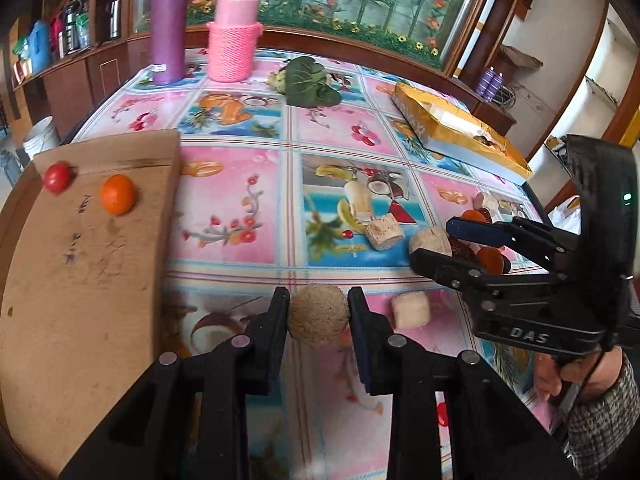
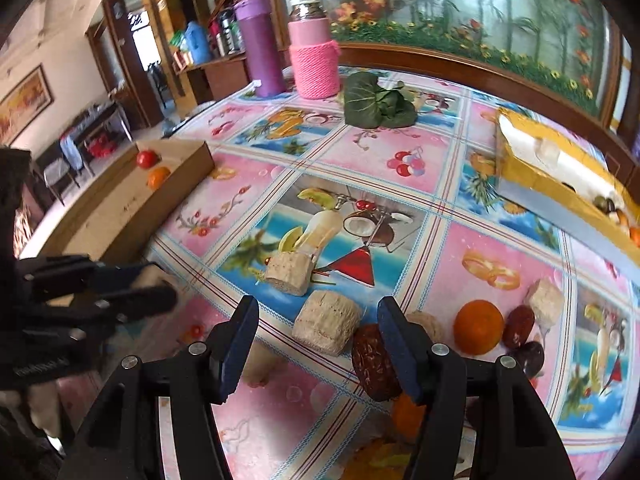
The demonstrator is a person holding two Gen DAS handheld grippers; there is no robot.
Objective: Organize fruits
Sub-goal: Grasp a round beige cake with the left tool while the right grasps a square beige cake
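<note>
Left wrist: jaws pinch round, rough tan fruit (image 1: 318, 316).

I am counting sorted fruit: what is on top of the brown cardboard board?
On the cardboard board sit a red tomato-like fruit and an orange fruit, apart from each other near its far end. The board's near corner runs out of view, so anything there cannot be seen.

A purple tumbler (image 1: 168, 24) stands upright at the table's far edge, just beside a jar in a pink knitted sleeve (image 1: 234, 28); a patterned tablecloth (image 1: 236, 200) covers the table; a blue jug (image 2: 197, 42) sits on a wooden sideboard (image 2: 218, 70); a white bucket (image 1: 40, 136) stands on the floor.
</note>
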